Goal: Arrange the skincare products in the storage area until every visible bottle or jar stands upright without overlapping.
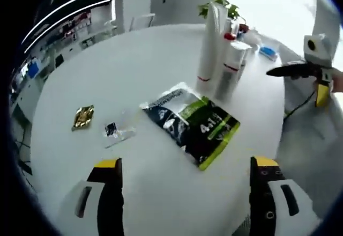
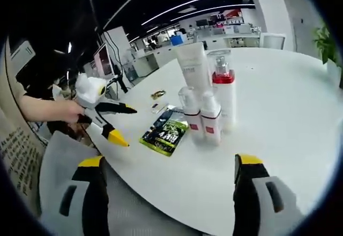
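both the left claw (image 1: 185,179) and the right claw (image 2: 169,179) are held wide and empty. the bottles (image 2: 206,99) stand upright, clustered and touching, on the white surface (image 2: 278,112); they are best nudged apart gently, one at a time.

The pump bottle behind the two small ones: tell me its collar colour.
Red collar on the white pump bottle; clearest in the right gripper view.

Open-plan office: desks with monitors (image 2: 102,53) beyond a round white table (image 2: 278,102).
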Available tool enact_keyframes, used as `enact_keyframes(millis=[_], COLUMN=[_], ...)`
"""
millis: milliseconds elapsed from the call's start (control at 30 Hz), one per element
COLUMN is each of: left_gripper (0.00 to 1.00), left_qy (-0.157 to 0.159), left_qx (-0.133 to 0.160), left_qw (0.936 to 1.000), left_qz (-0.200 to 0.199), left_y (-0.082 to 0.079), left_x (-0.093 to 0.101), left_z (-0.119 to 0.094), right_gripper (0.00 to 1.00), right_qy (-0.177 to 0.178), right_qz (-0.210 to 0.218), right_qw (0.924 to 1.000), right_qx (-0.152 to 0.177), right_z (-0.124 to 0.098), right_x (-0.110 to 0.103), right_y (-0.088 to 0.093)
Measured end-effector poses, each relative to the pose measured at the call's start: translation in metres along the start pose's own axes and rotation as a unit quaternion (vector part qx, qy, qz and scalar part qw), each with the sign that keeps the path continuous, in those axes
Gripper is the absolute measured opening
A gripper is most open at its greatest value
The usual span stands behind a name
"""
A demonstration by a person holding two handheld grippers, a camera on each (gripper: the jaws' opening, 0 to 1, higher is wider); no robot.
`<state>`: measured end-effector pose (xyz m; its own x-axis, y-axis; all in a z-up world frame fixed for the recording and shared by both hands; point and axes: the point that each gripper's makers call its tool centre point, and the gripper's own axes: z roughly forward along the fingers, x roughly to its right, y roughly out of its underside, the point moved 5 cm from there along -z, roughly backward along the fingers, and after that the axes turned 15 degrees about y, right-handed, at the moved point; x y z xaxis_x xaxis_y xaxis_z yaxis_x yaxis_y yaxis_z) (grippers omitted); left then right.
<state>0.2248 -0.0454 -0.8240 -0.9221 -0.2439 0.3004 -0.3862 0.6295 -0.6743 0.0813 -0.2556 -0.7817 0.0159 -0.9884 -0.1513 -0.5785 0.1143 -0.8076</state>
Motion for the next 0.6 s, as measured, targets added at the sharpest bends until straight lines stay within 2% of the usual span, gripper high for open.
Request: enact_keyframes(millis=[200, 300, 600], left_gripper=[0.97, 0.97, 0.97], left_qy=[-0.019, -0.027, -0.044], left_qx=[0.03, 0.032, 0.043], left_qw=[0.9983, 0.9976, 0.9957], left_qz=[-0.047, -0.055, -0.069], left_y=[0.022, 0.03, 0.036], left_x=[0.011, 0.014, 0.015], left_z=[-0.023, -0.029, -0.036], right_gripper=[0.99, 0.99, 0.98], right_qy=[-0.006, -0.007, -0.01], right_qz=[-0.01, -0.011, -0.02], right_qw=[0.9999, 0.9999, 0.9997], right_qx=[-0.002, -0.002, -0.004], right_z=[-0.001, -0.001, -0.002], right_x=[-0.002, -0.002, -0.002], right_y=[0.002, 0.003, 0.004])
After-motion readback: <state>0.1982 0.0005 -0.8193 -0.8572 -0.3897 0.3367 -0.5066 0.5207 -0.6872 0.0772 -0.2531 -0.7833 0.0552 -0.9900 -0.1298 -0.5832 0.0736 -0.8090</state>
